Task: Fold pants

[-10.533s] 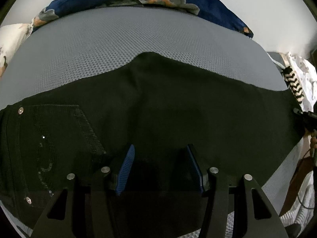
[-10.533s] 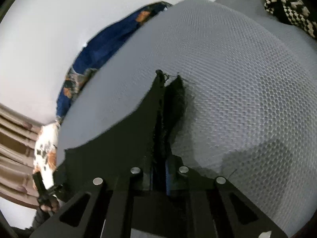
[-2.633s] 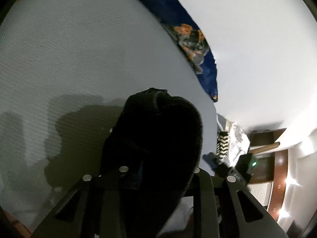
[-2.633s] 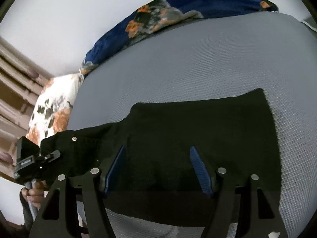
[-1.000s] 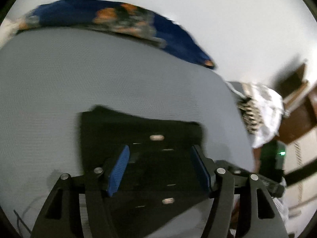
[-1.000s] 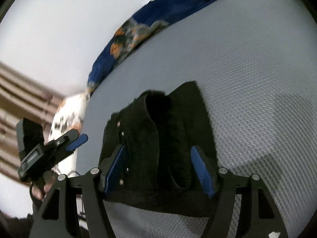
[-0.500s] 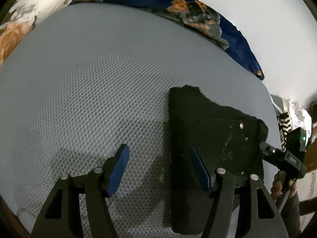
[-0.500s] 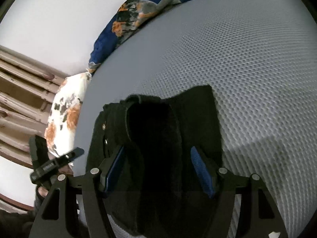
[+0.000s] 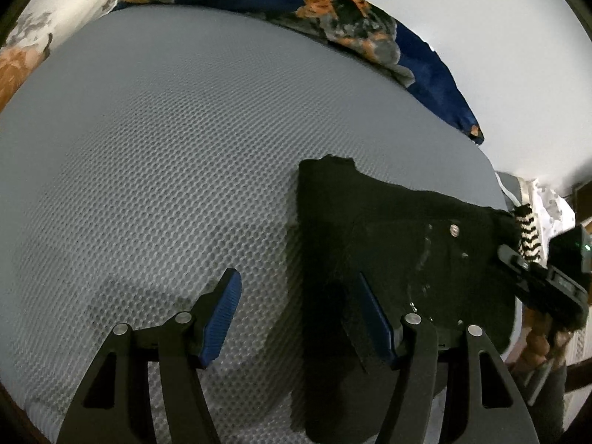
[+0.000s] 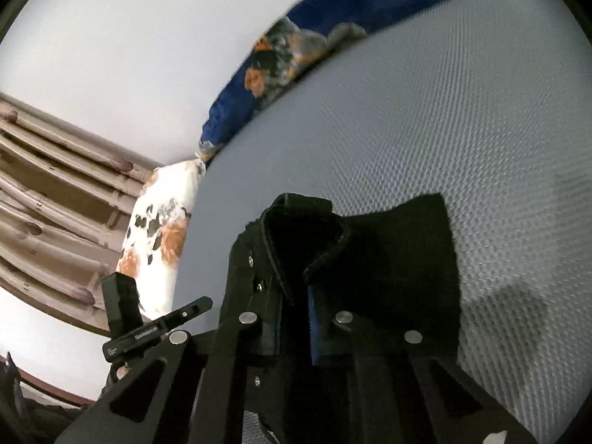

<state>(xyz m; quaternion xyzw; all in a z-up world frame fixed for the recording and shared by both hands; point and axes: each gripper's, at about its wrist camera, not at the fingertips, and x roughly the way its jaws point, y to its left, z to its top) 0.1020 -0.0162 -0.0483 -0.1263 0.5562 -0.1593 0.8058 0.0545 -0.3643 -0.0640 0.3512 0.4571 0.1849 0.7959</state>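
Note:
The black pants [image 9: 399,229] lie folded into a small stack on the grey mesh mattress [image 9: 148,148]. My left gripper [image 9: 296,281] hangs open over the stack's left edge, with its right finger [image 9: 370,314] above the cloth and its left finger [image 9: 222,307] above bare mattress. In the right wrist view the pants [image 10: 388,251] show a raised waistband fold with rivets. My right gripper [image 10: 296,299] is closing, its jaws nearly together with that black fold pinched between them.
A blue floral blanket [image 9: 370,33] runs along the mattress's far edge. A white floral pillow [image 10: 159,236] and wooden slats [image 10: 55,192] stand at the left. A black-and-white zigzag cloth [image 9: 527,233] lies past the pants, near a person's hand [image 9: 547,344].
The right gripper's jaws went from wide apart over the pants to nearly together on the waistband fold, and its view swung left. The left gripper drifted left to the stack's left edge, then held.

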